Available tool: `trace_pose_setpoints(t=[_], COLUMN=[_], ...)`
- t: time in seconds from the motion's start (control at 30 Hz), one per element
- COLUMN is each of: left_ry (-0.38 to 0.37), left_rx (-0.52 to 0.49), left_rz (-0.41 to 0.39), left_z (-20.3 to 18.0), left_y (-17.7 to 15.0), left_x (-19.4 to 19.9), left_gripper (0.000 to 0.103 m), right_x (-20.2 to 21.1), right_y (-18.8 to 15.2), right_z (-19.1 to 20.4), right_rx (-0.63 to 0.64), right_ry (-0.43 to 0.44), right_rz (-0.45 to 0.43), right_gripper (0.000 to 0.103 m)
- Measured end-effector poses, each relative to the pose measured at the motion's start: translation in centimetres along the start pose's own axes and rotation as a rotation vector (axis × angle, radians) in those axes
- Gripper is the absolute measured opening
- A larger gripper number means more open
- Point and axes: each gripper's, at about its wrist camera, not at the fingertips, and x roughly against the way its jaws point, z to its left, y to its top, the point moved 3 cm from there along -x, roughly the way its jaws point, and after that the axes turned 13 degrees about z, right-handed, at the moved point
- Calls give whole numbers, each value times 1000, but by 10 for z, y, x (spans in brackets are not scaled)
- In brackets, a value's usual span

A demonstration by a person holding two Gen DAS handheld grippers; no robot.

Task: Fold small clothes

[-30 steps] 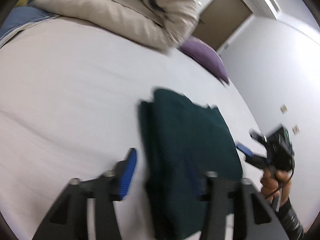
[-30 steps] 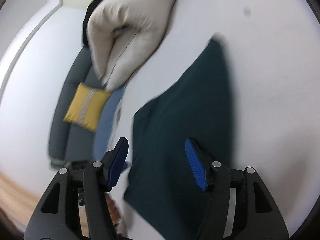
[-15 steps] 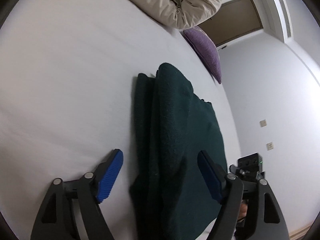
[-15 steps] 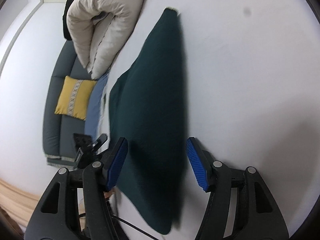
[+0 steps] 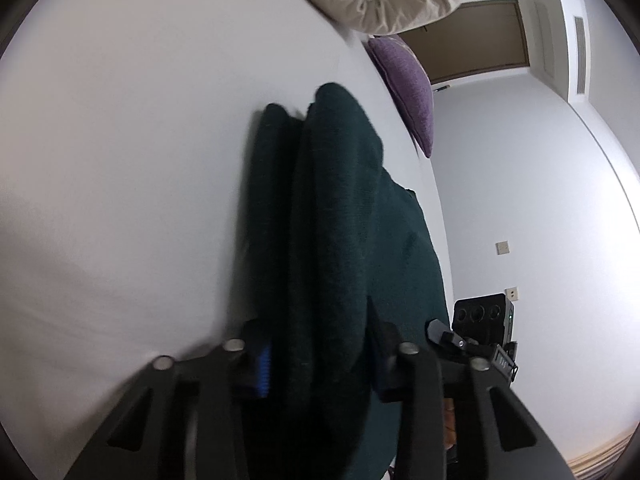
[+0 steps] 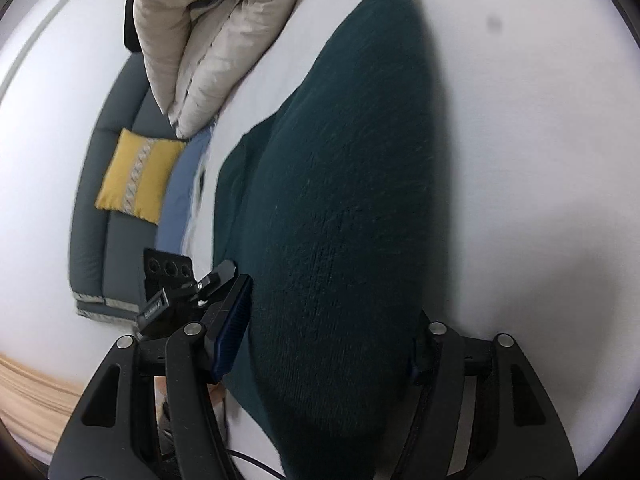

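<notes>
1. White bed (image 5: 120, 180) fills both views, and the dark green garment (image 5: 332, 248) lies on it in a thick, already doubled bundle near the bed's near edge.
2. My left gripper (image 5: 320, 360) has its jaws closed in on the bundle's left-hand end, clamped on several layers at once.
3. My right gripper (image 6: 328, 340) straddles the other end; its jaws press the cloth from both sides, so I judge it gripped too.
4. Risk as I see it: the grip holds a fat roll, so inner layers could slide out and the fold skew if I lift unevenly.
5. My two grippers sit close together at the near edge, so they could knock each other.
6. Open sheet lies left and right of the garment; the beige duvet (image 6: 208, 40) and purple cushion (image 5: 412, 92) crowd the far edge.
</notes>
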Motion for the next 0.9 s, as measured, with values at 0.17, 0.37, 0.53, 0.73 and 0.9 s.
trace_pose_setpoints(t=[0.17, 0.37, 0.53, 0.73, 0.9], left_ry=[-2, 3, 10, 62, 54], left_rx=[-13, -45, -98, -171, -178], left_rz=[1, -8, 10, 67, 66], left_z=[-4, -15, -41, -71, -83], left_y=[-1, -8, -19, -74, -142], left_x=[1, 9, 10, -6, -10], left_gripper=[28, 26, 26, 26, 26], right_x=[-1, 1, 16, 49, 74], right_y=[-2, -4, -18, -74, -154], right_z=[4, 15, 23, 14, -3], right_rx=[10, 24, 36, 11, -7], right_ry=[-45, -81, -69, -47, -23], right_rz=[-6, -29, -35, -46, -36], right_gripper=[46, 42, 41, 41, 41])
